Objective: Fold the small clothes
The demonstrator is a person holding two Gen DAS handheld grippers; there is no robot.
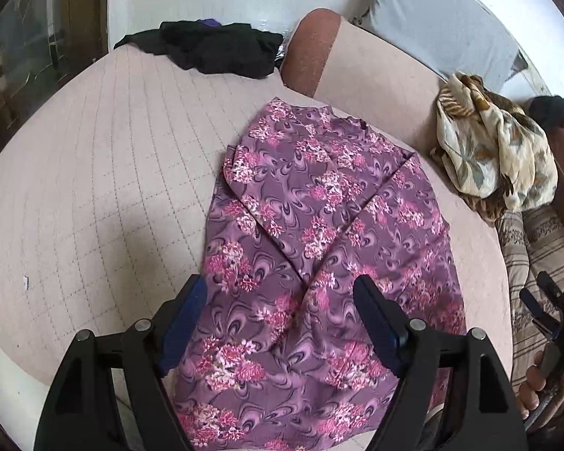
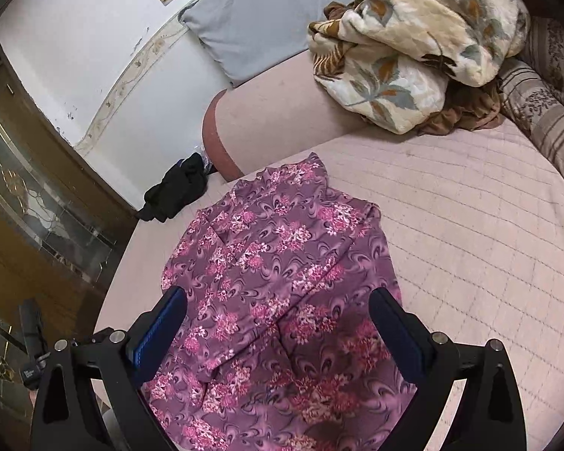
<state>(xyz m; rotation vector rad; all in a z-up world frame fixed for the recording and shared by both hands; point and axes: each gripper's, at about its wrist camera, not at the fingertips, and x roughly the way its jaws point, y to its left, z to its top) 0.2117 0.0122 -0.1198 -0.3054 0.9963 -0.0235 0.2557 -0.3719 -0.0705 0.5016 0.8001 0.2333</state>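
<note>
Purple floral garment [image 1: 312, 248], the piece to be folded, lies on the quilted pink bed cover [image 1: 105, 173]; its lower part runs to the near edge of the bed, and its top points toward the far edge, where the bolster [image 1: 312, 52] lies. We read the cloth as partly folded: one side panel is turned inward, and a diagonal crease crosses the middle. This keeps the width narrow, which we judge suits a later fold along the length.

We hold the left gripper [image 1: 282, 323] above the lower half of the garment with its jaws spread wide, and nothing is pinched between them. The right gripper [image 2: 278, 330] hangs likewise over the same cloth, jaws apart and empty. Neither pad touches the fabric as far as we can tell. We take this stance, both tools open and clear of the cloth, as a pause between folds, from which the lie of the fabric can be checked and the next edge chosen.

A black garment [image 1: 206, 49] lies bunched at the far left corner of the bed, well apart from the work. A cream leaf-print blanket [image 2: 413, 49] is heaped at the far right, near a grey pillow [image 2: 252, 26] against the wall. We judge both are kept aside so the middle of the cover stays free for folding.
</note>
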